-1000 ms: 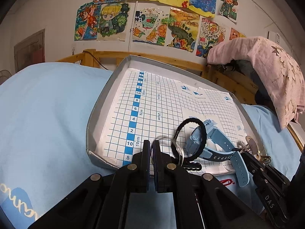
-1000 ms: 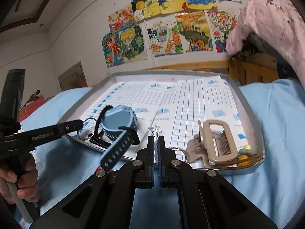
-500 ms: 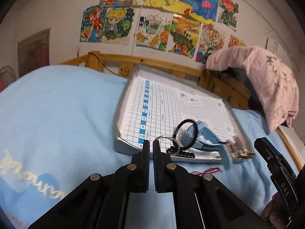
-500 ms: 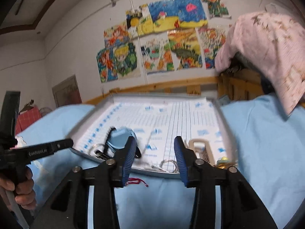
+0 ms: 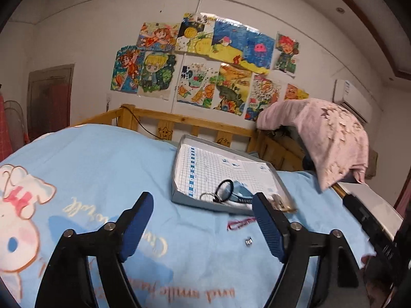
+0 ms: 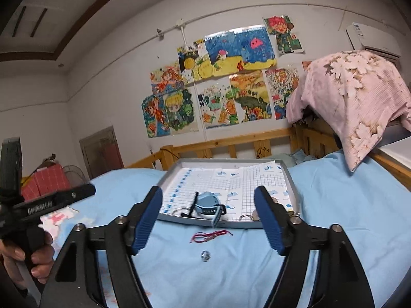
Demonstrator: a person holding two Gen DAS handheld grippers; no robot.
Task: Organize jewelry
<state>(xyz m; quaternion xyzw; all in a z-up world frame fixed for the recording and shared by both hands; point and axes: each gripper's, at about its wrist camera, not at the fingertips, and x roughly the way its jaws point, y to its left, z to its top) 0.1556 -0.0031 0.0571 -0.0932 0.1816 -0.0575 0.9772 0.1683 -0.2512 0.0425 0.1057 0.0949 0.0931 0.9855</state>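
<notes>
On the blue bedsheet (image 6: pixel 334 205), just in front of the grey tray (image 6: pixel 292 179), lie a thin red string bracelet (image 6: pixel 210 235) and, nearer the camera, a small silvery bead or stud (image 6: pixel 205 255); both are outside the tray. Inside it, along the near edge, sit a blue watch (image 6: pixel 208 203), a black hair tie (image 5: pixel 224 190), metal rings (image 6: pixel 246 217) and a beige clip, mostly hidden behind a finger. The left gripper (image 5: pixel 203 220) and the right gripper (image 6: pixel 209 218) have just been opening, and their fingers now stand wide with nothing between them, well back from the tray. The bracelet looks very light and limp, so it would likely sag and slip; pinching its bunched middle seems safest. The bead is tiny, hard and probably prone to rolling or sinking into the soft bedding, so it calls for a careful nip straight across it. The watch is stiffer and heavier, best taken by its strap or across the case.
</notes>
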